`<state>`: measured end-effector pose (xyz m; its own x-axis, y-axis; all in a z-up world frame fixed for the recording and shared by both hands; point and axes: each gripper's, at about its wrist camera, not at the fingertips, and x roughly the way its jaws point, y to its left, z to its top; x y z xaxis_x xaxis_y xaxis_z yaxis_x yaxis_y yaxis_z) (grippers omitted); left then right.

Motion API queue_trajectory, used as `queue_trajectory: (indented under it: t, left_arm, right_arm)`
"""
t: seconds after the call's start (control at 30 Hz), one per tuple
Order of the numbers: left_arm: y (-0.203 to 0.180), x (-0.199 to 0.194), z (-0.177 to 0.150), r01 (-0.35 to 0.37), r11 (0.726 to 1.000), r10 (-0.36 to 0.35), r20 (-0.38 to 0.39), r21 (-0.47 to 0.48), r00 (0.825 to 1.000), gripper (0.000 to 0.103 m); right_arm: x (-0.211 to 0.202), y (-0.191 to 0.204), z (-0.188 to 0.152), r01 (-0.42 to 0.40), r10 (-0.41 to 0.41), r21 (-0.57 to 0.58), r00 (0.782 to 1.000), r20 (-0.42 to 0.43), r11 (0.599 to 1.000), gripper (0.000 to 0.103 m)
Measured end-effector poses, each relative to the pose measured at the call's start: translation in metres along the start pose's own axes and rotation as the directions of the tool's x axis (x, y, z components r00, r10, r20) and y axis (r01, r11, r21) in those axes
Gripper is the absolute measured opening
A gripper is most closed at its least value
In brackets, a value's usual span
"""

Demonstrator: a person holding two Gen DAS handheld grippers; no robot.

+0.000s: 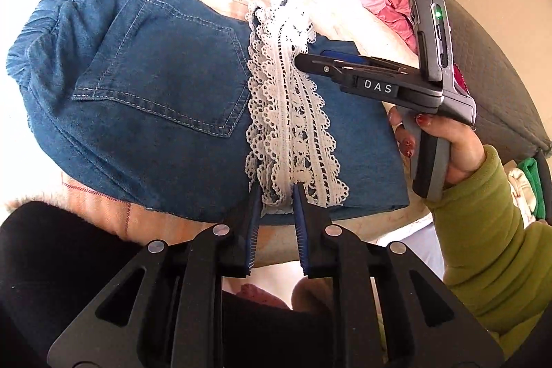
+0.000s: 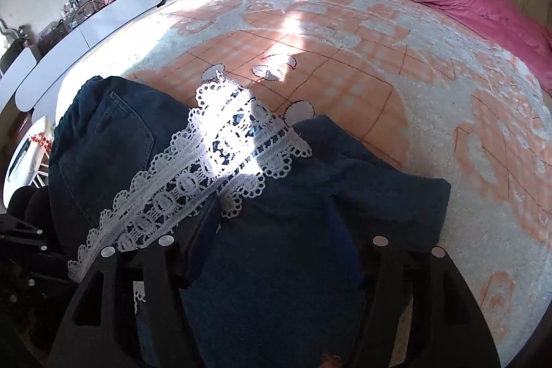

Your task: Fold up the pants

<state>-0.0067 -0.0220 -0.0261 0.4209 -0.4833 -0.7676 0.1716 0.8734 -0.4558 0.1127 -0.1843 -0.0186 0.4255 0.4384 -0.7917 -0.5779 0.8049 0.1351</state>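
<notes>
The left hand-held gripper [image 1: 276, 195] is clenching the folded blue denim pants' [image 1: 155, 85] white lace hem [image 1: 293, 126], pinning it to the bed [image 2: 345, 40], while the right hand-held gripper [image 2: 286, 230] is hovering released over the denim, seemingly for the next fold.

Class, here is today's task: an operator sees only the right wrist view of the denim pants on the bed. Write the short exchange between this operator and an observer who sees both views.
Operator: What are the left tongs doing? I only catch a dark edge of them.
Observer: The left tongs are shut on the lace hem at the near edge of the pants.
Operator: Seen from the side, where are the tips of my tongs?
Observer: The right tongs point at the far end of the lace band. I cannot tell whether they touch it.
</notes>
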Motion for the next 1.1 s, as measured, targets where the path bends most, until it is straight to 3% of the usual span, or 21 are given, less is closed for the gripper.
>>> queue_trajectory:
  t: [0.13, 0.27, 0.43, 0.63, 0.83, 1.1]
  left_arm:
    - [-0.008, 0.001, -0.001, -0.014, 1.0, 0.014, 0.005, 0.011, 1.0, 0.012]
    - [-0.019, -0.004, 0.0, -0.035, 0.999, 0.034, 0.025, 0.038, 0.999, 0.013]
    - [-0.027, -0.005, -0.001, -0.068, 0.995, 0.065, 0.042, 0.07, 0.997, 0.016]
    - [-0.033, -0.009, 0.0, -0.108, 0.99, 0.102, 0.063, 0.093, 0.993, 0.023]
    - [-0.033, -0.003, -0.003, -0.148, 0.983, 0.144, 0.047, 0.108, 0.989, 0.03]
    - [-0.026, 0.003, -0.005, -0.161, 0.981, 0.159, 0.029, 0.105, 0.987, 0.035]
  right_arm:
    - [-0.02, -0.002, -0.006, 0.018, -0.018, -0.012, 0.999, 0.045, 1.0, 0.063]
    - [-0.059, 0.003, -0.02, -0.026, 0.027, -0.013, 0.991, 0.128, 1.0, 0.063]
    - [-0.092, 0.022, -0.05, -0.064, 0.068, -0.029, 0.984, 0.163, 0.998, 0.063]
    - [-0.1, 0.038, -0.08, -0.096, 0.099, -0.028, 0.986, 0.131, 0.995, 0.063]
    - [-0.078, 0.043, -0.11, -0.025, 0.026, -0.035, 1.0, 0.013, 0.999, 0.063]
    - [-0.078, 0.05, -0.122, 0.024, -0.022, -0.04, 0.999, 0.047, 0.999, 0.063]
